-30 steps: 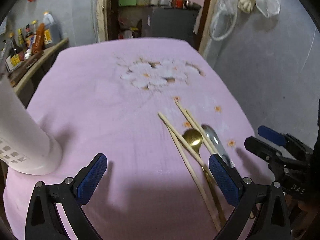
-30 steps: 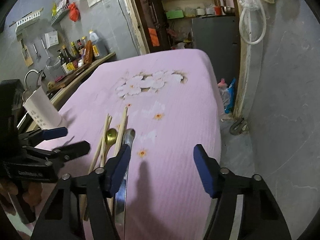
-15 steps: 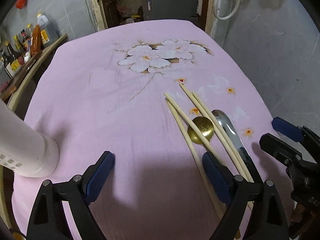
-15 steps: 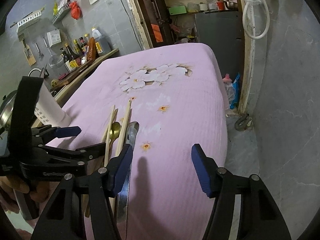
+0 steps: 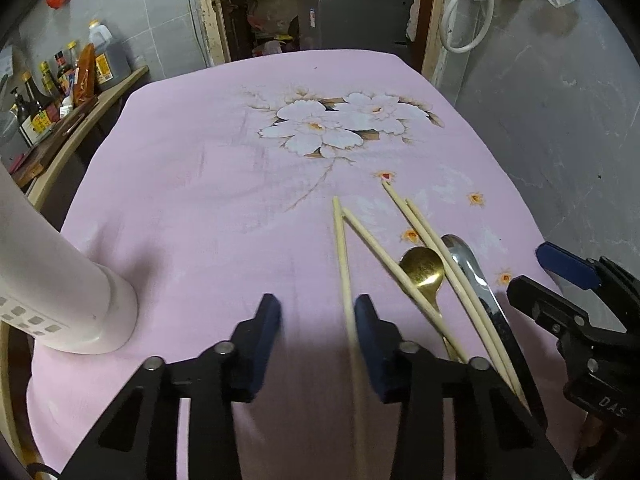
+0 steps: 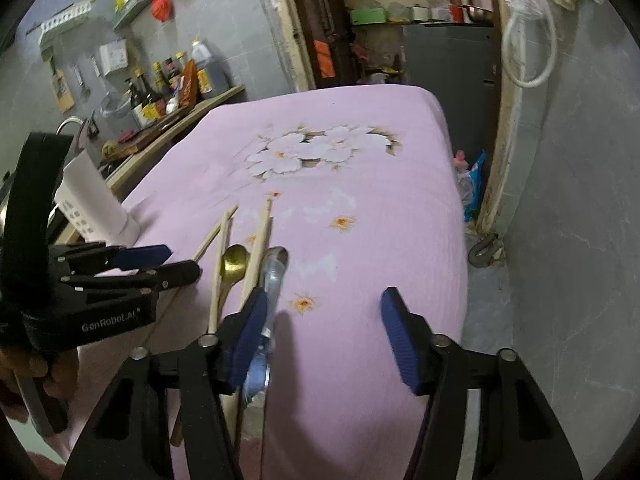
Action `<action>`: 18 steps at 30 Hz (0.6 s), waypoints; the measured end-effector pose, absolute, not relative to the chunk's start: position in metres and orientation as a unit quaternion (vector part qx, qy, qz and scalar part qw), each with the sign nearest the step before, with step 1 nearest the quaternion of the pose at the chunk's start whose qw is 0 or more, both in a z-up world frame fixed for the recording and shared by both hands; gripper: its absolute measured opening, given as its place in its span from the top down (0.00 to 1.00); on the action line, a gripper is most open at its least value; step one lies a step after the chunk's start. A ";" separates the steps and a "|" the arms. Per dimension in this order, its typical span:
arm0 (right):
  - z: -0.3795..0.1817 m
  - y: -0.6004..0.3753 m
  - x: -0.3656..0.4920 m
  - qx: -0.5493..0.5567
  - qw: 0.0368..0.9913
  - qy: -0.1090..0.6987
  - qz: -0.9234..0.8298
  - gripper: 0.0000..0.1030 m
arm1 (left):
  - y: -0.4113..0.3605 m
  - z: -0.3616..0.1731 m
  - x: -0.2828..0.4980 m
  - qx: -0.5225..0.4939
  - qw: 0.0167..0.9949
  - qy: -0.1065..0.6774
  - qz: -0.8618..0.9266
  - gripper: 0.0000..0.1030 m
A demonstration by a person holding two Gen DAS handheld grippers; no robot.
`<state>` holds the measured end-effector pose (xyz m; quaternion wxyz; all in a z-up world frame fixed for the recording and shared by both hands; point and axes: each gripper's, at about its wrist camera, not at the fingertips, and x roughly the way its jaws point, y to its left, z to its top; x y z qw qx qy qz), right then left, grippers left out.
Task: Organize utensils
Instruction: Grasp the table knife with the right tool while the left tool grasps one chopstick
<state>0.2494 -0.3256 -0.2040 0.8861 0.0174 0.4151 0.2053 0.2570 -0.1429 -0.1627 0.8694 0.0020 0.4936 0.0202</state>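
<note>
the utensils lie together near the right front of the pink-clothed worktop (image 5: 192, 208): four chopsticks, a gold spoon (image 5: 423, 267) and a silver spoon (image 5: 472, 268), crossing and touching one another. the white holder (image 5: 60, 280) stands well apart at the left edge.

the left gripper (image 5: 316, 312) has just been closing its jaws, which now stand narrow but apart; the leftmost chopstick (image 5: 343, 248) runs just inside the right-hand jaw, and it is hard to tell whether the pad touches it. the jaws are not clamped on anything. the right gripper (image 6: 322, 322) has its jaws apart with only cloth between them, its left jaw lying over the silver spoon's handle.

the likely trouble is a one-sided grip: with the chopstick at the edge of the gap, closing could push it sideways or pinch only its rim, so it slides or pivots out on lifting. a thin stick flat on soft cloth may also let the jaws catch fabric. disturbing one stick could shift the others, since they overlap. the two grippers are near each other and could collide.
</note>
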 end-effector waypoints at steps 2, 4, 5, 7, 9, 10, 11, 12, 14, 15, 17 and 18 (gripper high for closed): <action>-0.203 -0.321 0.248 -0.001 0.886 0.416 0.204 0.52 | -0.139 -0.162 0.257 0.000 0.869 0.495 0.019 0.76; -0.202 -0.318 0.247 -0.015 0.885 0.417 0.205 0.52 | -0.133 -0.161 0.256 -0.008 0.868 0.496 0.020 0.81; -0.201 -0.317 0.245 -0.021 0.885 0.418 0.205 0.52 | -0.131 -0.161 0.256 -0.012 0.868 0.496 0.020 0.85; -0.200 -0.314 0.241 -0.035 0.884 0.421 0.202 0.52 | -0.126 -0.161 0.256 -0.021 0.867 0.497 0.021 0.87; -0.199 -0.310 0.236 -0.046 0.883 0.422 0.202 0.52 | -0.124 -0.161 0.255 -0.027 0.867 0.498 0.020 0.88; -0.199 -0.306 0.233 -0.053 0.882 0.423 0.203 0.52 | -0.124 -0.161 0.255 -0.029 0.866 0.498 0.019 0.88; -0.199 -0.303 0.231 -0.059 0.881 0.424 0.203 0.52 | -0.123 -0.161 0.255 -0.031 0.866 0.499 0.018 0.88; -0.200 -0.298 0.227 -0.069 0.880 0.425 0.203 0.52 | -0.122 -0.161 0.255 -0.033 0.866 0.499 0.017 0.88; -0.202 -0.291 0.225 -0.088 0.879 0.425 0.195 0.52 | -0.121 -0.161 0.256 -0.037 0.865 0.499 0.015 0.89; -0.202 -0.288 0.224 -0.099 0.880 0.425 0.187 0.52 | -0.121 -0.161 0.255 -0.037 0.865 0.500 0.015 0.89; -0.201 -0.286 0.225 -0.101 0.881 0.428 0.177 0.55 | -0.119 -0.161 0.255 -0.038 0.865 0.500 0.013 0.91; -0.199 -0.286 0.226 -0.104 0.880 0.431 0.169 0.58 | -0.119 -0.161 0.255 -0.038 0.864 0.501 0.012 0.92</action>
